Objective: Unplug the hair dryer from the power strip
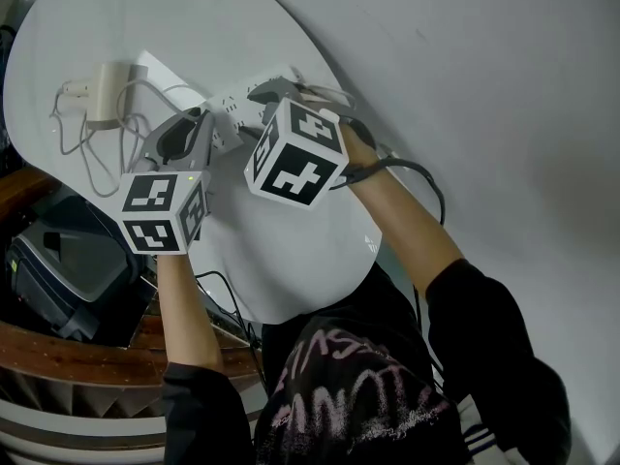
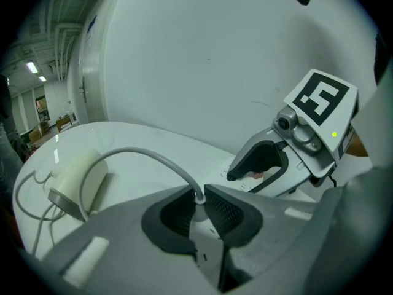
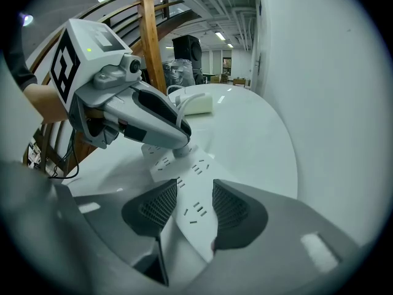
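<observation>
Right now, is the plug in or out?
In. The plug sits seated in the strip, pinched by the left gripper.

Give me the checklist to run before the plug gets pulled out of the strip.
1. Left tool shut on the plug: ok, both pads press its sides.
2. Right tool bracing the power strip: ok, jaws clamp its long edges.
3. Plug seated in its socket, not yet pulled: ok.
4. Cord slack: ok, it arcs loosely toward the hair dryer.
5. Tools apart from each other: ok, the left one sits farther along the strip.
6. Grip firm enough for the pull: cannot tell.
</observation>
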Tool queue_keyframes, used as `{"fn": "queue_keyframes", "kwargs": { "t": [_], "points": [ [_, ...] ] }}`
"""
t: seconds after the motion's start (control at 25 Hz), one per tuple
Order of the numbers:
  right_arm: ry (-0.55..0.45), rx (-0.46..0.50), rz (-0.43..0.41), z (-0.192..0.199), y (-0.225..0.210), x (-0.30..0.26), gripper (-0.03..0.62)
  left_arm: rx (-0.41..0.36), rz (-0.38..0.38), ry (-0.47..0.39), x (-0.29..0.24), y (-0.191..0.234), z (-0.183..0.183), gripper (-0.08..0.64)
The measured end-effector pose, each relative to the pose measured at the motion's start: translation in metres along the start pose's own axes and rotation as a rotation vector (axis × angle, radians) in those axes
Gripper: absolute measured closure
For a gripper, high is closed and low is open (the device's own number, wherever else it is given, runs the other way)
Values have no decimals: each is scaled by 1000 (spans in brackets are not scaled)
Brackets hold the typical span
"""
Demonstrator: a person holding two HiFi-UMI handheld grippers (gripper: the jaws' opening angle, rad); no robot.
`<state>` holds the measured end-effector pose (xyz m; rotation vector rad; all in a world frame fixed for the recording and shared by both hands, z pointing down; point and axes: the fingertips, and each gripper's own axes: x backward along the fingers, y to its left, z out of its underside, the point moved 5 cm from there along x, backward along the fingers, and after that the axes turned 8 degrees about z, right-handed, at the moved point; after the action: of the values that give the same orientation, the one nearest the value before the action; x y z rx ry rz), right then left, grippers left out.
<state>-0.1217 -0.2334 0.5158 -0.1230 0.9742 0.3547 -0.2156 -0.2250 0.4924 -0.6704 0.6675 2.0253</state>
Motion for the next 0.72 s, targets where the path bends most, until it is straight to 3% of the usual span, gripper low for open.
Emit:
{"fn": "queue_keyframes", "kwargs": {
  "t": [0.08, 0.24, 0.36, 0.48, 0.72],
  "points": [
    [3, -4, -1, 0, 0, 0, 396, -28, 2, -4, 1, -3, -1, 509],
    [5, 3, -4, -1, -1, 0, 397, 18, 20, -163, 21, 2, -31, 509],
    [5, 0, 0, 0, -1, 1, 399, -19, 0, -158, 28, 9, -46, 508],
    [5, 3, 7, 0, 1, 0, 399, 10, 33, -182, 37, 9, -42, 508],
    [-11, 0, 23, 0, 1, 0, 399, 12, 5, -179, 41, 5, -34, 506]
  ]
}}
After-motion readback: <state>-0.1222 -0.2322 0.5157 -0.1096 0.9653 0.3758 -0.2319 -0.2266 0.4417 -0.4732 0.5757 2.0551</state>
